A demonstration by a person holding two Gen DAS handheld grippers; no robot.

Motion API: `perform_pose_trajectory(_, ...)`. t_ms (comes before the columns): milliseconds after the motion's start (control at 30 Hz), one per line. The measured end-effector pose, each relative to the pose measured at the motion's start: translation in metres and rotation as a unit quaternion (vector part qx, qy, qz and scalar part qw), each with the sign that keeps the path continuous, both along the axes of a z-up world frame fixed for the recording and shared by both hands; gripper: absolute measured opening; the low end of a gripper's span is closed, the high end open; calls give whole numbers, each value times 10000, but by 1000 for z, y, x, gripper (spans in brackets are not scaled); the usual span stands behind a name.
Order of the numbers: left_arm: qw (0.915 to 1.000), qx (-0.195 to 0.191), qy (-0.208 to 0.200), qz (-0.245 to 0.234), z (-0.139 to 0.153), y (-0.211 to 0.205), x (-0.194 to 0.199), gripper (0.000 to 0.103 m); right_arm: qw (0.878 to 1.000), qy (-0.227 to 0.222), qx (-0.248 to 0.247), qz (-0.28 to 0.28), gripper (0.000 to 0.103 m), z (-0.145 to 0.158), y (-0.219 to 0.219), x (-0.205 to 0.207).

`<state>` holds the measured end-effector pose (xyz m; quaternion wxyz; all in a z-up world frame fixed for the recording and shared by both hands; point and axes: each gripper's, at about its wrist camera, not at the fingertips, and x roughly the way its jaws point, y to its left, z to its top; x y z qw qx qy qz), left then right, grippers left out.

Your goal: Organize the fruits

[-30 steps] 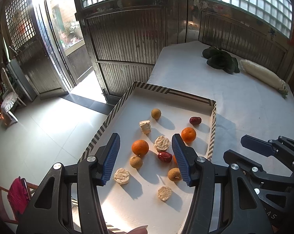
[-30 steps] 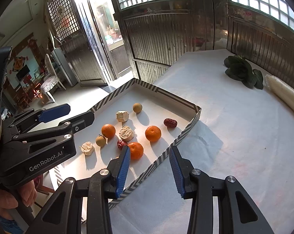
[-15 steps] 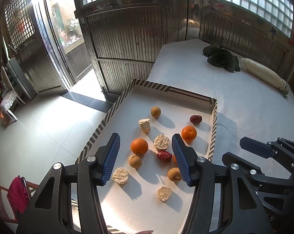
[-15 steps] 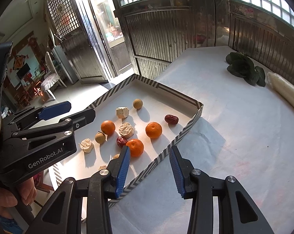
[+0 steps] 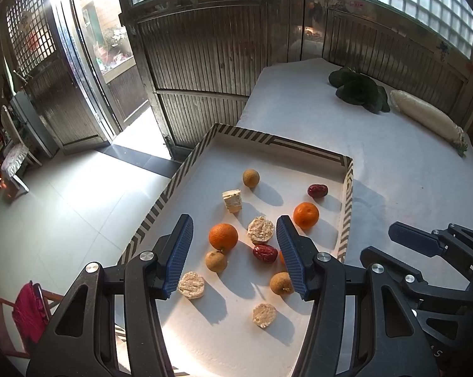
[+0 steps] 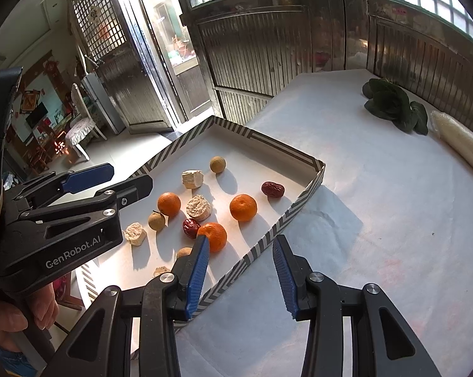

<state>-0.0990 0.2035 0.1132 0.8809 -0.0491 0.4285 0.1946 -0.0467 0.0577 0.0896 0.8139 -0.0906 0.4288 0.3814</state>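
Hovering open and empty above the striped tray (image 5: 348, 188) on the desk (image 5: 393, 163): left hand-held gripper (image 5: 234, 253) with jaws wide over an orange (image 5: 223, 236), a brown longan (image 5: 216, 261) and a red date (image 5: 265, 253). Further right, also wide and holding nothing, right hand-held gripper (image 6: 241, 271) near the tray edge. Probably light, round, ready to roll, with soft skin; better taken across the middle, gently.

in the left wrist view the left gripper's right finger (image 5: 291, 257) covers most of one orange (image 5: 281, 257) and clips the longan (image 5: 280, 283) beside it. in the right wrist view the right gripper's left finger (image 6: 198, 267) hides part of a longan (image 6: 183, 252) and a biscuit piece (image 6: 161, 271). the white radish (image 6: 462, 144) runs off the frame's edge there.
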Motion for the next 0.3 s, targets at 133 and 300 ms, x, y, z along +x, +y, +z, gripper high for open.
perform_pose_trajectory(133,9999,97,-41,26,0,-1,2,55,10000,45,15,-55,41,-2,-4,3)
perform_pose_trajectory(300,9997,150,69,-165,-2,-15,14,55,9997,59,46,-239,41,-4,-18,12)
